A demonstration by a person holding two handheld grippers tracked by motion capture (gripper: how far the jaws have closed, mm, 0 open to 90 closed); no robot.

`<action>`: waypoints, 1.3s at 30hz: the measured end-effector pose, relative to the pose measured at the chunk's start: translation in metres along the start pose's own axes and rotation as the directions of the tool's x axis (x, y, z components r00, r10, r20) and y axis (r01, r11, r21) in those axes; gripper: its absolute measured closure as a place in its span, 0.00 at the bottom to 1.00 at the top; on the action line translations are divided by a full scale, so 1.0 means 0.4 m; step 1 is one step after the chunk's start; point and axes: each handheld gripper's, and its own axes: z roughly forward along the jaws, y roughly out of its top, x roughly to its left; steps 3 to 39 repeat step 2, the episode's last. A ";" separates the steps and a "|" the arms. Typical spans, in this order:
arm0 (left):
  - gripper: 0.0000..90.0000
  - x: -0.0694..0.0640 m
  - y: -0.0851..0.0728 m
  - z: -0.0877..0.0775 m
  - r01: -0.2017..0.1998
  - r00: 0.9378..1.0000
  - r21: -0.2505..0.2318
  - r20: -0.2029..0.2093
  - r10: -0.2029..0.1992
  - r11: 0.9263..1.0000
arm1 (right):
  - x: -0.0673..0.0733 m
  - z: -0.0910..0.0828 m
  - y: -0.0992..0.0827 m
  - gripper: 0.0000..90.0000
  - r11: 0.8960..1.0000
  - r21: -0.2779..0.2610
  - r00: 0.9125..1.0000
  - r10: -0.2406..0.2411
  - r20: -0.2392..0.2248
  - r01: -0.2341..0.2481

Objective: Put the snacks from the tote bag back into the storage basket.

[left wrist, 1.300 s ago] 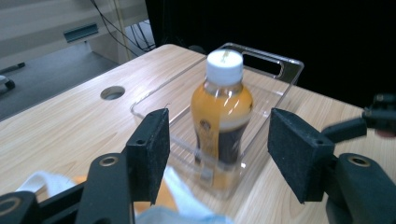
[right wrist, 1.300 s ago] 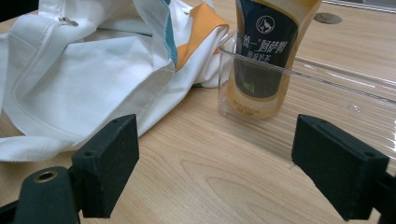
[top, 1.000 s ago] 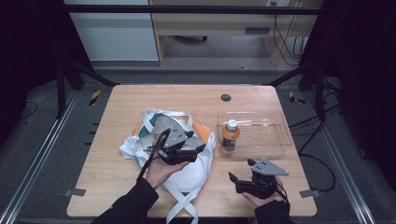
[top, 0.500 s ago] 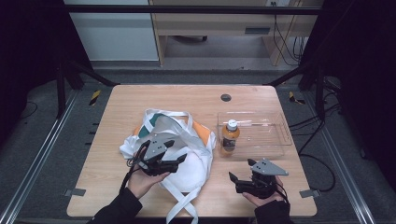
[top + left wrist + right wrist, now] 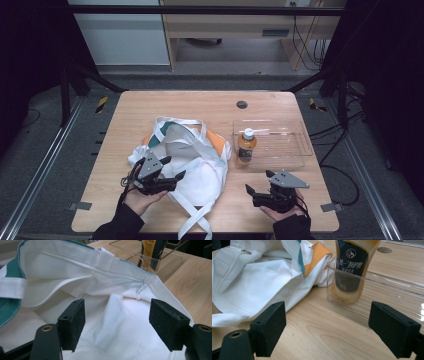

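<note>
- Left gripper (image 5: pixel 170 172) over the white bag (image 5: pixel 200 165) near the counter's (image 5: pixel 200 105) front edge; fingers released, just been opening, gripping nothing.
- Right gripper (image 5: pixel 255 190) near the front right corner, fingers released.

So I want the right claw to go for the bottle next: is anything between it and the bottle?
Yes, partly. The bottle stands inside the clear tray, and the tray's near wall crosses in front of its lower half. The right claw is open over bare table; the white bag lies off to one side, not in the line.
</note>
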 end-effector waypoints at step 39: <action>0.31 0.002 -0.004 -0.003 0.000 1.000 0.002 -0.002 0.000 1.000 | 0.000 0.000 0.000 0.17 1.000 0.000 1.000 0.000 0.000 0.000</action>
